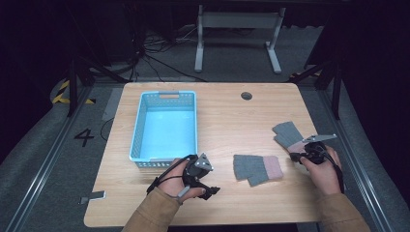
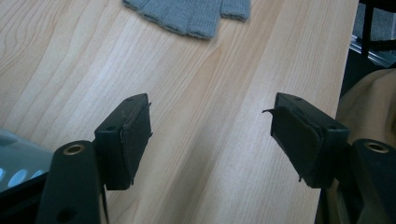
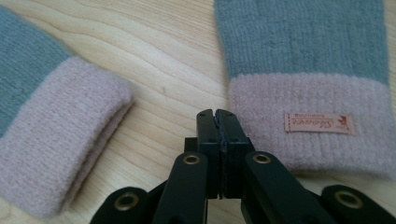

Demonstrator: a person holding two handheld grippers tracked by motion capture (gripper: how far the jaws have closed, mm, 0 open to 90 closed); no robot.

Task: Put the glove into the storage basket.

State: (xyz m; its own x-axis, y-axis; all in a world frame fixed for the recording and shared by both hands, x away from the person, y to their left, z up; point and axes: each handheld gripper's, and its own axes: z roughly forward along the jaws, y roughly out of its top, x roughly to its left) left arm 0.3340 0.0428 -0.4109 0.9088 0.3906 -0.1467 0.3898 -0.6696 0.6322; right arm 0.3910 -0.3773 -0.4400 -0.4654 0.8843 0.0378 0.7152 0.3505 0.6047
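Two grey knit gloves with pink cuffs lie on the wooden table (image 1: pixel 227 116). One glove (image 1: pixel 257 168) lies near the middle front, and its finger ends (image 2: pixel 187 16) show at the top of the left gripper view. The other glove (image 1: pixel 288 135) lies to the right; its cuff (image 3: pixel 308 121) bears a small label. My right gripper (image 1: pixel 295 155) is shut with nothing between its jaws, and its tips (image 3: pixel 217 115) rest low over the wood just beside that cuff's corner. The first glove's cuff (image 3: pixel 60 135) lies to their left. My left gripper (image 1: pixel 211 180) stands open and empty (image 2: pixel 212 126) over bare wood, left of the first glove.
A light blue plastic basket (image 1: pixel 138 128) stands at the table's left, just behind my left hand. A round cable hole (image 1: pixel 246 95) sits near the far edge. The table's front edge (image 2: pixel 334 93) is close beside the left gripper.
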